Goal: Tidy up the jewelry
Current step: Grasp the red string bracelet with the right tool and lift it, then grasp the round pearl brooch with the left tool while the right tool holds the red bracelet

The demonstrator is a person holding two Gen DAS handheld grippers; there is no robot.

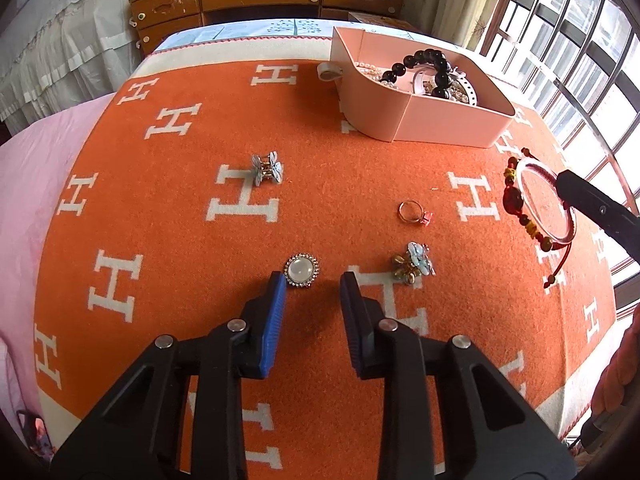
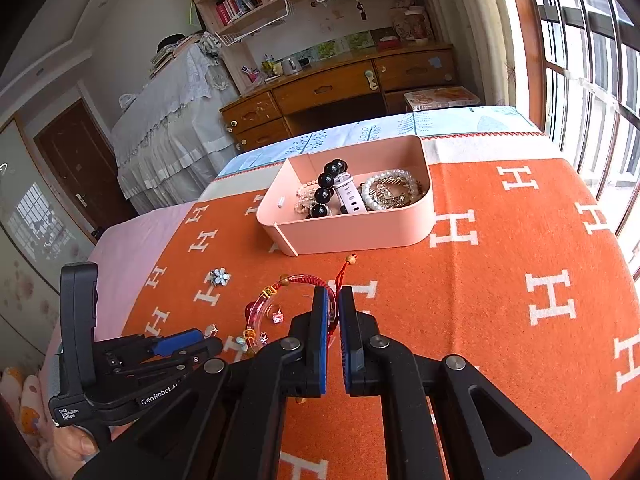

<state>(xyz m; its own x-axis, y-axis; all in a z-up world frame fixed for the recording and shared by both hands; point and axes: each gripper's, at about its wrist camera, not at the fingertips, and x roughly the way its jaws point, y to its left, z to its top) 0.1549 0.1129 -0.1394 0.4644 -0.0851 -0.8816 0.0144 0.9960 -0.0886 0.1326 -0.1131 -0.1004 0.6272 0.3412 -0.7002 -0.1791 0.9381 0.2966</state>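
Pink box (image 2: 352, 236) set near far edge of orange blanket (image 2: 500, 340), open-topped, holding beads and a watch. Bare blanket to the right of the box; window side beyond that. Nearer than the box, loose on the blanket: flower clip (image 1: 267, 168), ring (image 1: 412, 212), round brooch (image 1: 302, 271), flower charm (image 1: 416, 264). Right gripper (image 2: 335, 300) clamped on red bracelet (image 2: 288, 292), lifted just short of the box. Left gripper (image 1: 313, 286) parted, holding nothing, tips just beside the brooch.
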